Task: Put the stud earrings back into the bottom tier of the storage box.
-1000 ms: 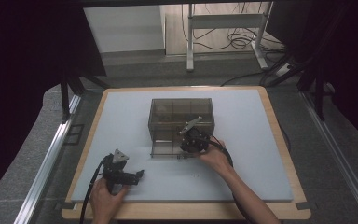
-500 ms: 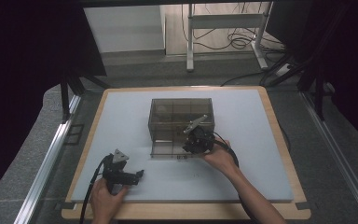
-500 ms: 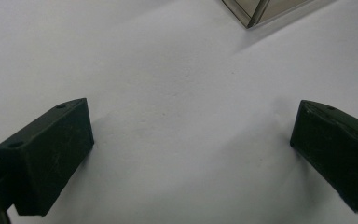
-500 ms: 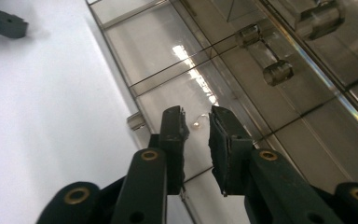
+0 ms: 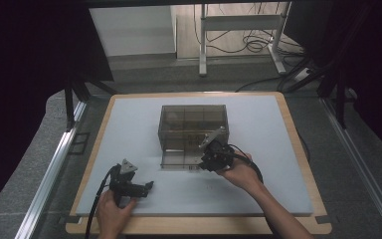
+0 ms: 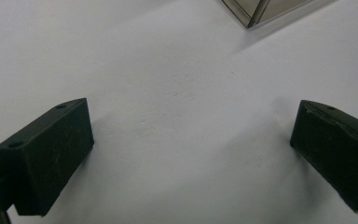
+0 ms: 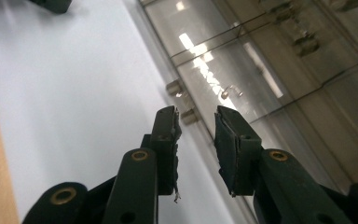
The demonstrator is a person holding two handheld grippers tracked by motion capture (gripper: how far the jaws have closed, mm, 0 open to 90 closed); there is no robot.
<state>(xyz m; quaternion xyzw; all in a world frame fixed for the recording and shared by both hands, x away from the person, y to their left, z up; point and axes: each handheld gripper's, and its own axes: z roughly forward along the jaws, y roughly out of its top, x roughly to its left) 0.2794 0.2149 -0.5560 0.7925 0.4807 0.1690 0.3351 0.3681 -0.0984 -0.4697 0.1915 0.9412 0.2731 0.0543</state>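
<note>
I have the smoked clear box [image 5: 193, 130] near the middle of the white mat [image 5: 129, 129], which lies on a wood-edged board [image 5: 298, 149]; the box is see-through, with inner dividers visible through its walls, and a flat clear panel extends from its near side onto the mat. My right gripper [image 5: 210, 158] sits at the near right corner of the box, over that panel, held in the right hand [image 5: 238, 172] with its cable looping behind. In the right gripper view the right gripper [image 7: 198, 123] points along the clear panel [image 7: 242, 70]; its jaws stand a narrow gap apart and have just been opening, with nothing between the pads. Just ahead of the tips I see two small pale studs [image 7: 173, 87] on the panel's edge and a small metal hook-like fitting [image 7: 231, 91] a little farther in; the tips are close to the nearer stud, contact not clear. My left gripper [image 5: 140, 187] rests low on the mat near its front left, well apart from the box, gripped by the left hand [image 5: 113, 211]. In the left gripper view the left gripper [image 6: 191, 135] has its jaws spread wide over bare mat, holding nothing, with one corner of the box [image 6: 251, 11] at the top edge.
</note>
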